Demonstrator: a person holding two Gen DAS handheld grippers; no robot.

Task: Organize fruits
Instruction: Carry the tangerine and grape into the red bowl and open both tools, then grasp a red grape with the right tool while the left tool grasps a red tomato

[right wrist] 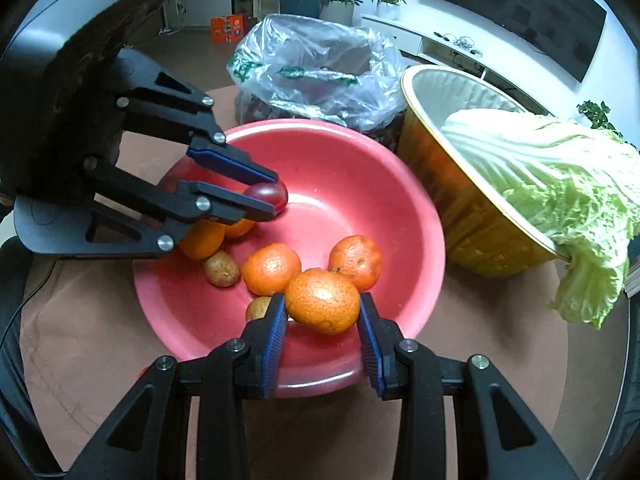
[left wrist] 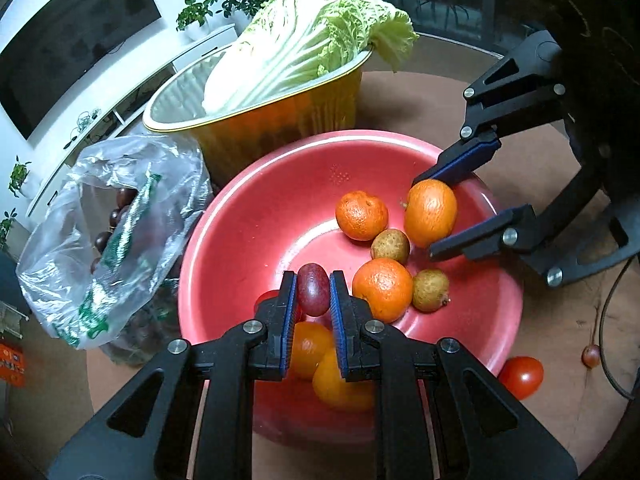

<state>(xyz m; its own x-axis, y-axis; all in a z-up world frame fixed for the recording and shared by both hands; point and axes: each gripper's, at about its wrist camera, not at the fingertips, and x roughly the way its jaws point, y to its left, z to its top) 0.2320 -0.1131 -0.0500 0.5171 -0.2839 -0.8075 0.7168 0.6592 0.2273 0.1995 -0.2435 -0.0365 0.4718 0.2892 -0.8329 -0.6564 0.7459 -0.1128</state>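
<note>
The left hand-held gripper point(left wrist: 313, 294) is clamped narrowly on a small dark red oval grape point(left wrist: 313, 289), its blue-padded fingers pressing both sides of the fruit above the round pink plastic basin point(left wrist: 280, 200). In the right wrist view the same grape point(right wrist: 267, 197) sits pinched at the tips of that gripper point(right wrist: 274, 196), over the basin's point(right wrist: 360, 184) left inner slope. The right hand-held gripper point(right wrist: 322, 312) holds a round orange mandarin point(right wrist: 322, 300) between widely spaced fingers, just above the basin's near wall; in the left wrist view this mandarin point(left wrist: 430, 213) is caught at the tips of the right gripper point(left wrist: 424, 216).

Lying loose in the basin are more orange mandarins point(left wrist: 362, 215) and small brown-skinned round fruits point(left wrist: 391, 246), grouped close together and touching one another. Behind the basin stands a gold-coloured foil tub point(left wrist: 280, 120) with a pale green napa cabbage point(left wrist: 304, 36) leaning out over its rim. A crumpled clear plastic bag with green print point(left wrist: 108, 240), holding dark grapes, rests beside the basin. A red tomato point(left wrist: 521, 377) lies on the brown tabletop point(left wrist: 540, 320) just outside the basin's rim.
</note>
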